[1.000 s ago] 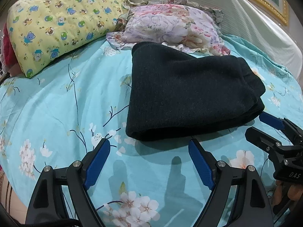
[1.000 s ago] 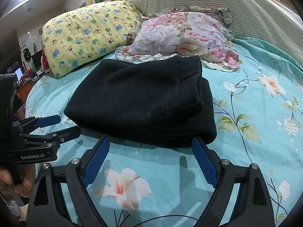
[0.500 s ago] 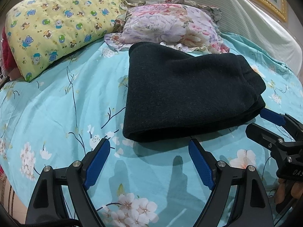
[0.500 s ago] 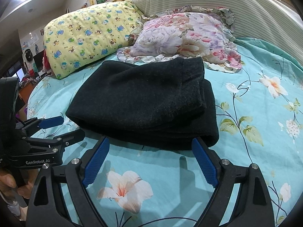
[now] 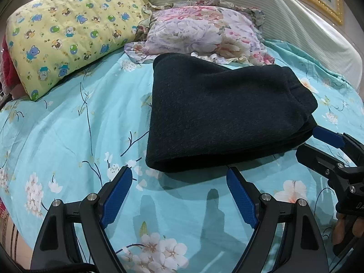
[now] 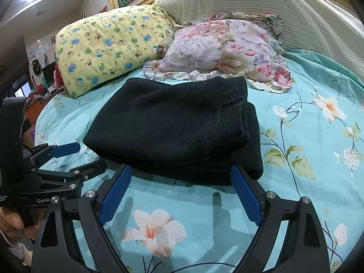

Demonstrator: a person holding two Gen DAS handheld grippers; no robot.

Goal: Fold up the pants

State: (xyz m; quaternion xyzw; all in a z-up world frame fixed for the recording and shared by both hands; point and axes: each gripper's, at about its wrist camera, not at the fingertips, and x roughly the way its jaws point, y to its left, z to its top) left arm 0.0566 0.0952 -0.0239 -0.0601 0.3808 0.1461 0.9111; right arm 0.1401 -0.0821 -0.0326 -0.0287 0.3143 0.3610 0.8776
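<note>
The black pants (image 5: 218, 111) lie folded in a thick stack on the turquoise floral bedsheet (image 5: 75, 136); they also show in the right wrist view (image 6: 177, 127). My left gripper (image 5: 177, 177) is open and empty, its blue pads just short of the stack's near left corner. My right gripper (image 6: 180, 175) is open and empty at the stack's near right edge. Each gripper shows in the other's view, the right one (image 5: 316, 142) and the left one (image 6: 88, 157), both with jaws apart.
A yellow cartoon-print pillow (image 5: 66, 36) and a floral ruffled pillow (image 5: 202, 36) lie behind the pants. A striped padded headboard (image 6: 261, 6) stands at the back. The bed's left edge drops off to a cluttered room (image 6: 34, 86).
Both grippers have moved slightly forward toward the near edge of the folded pants. The pants have not moved and both grippers stay open.
</note>
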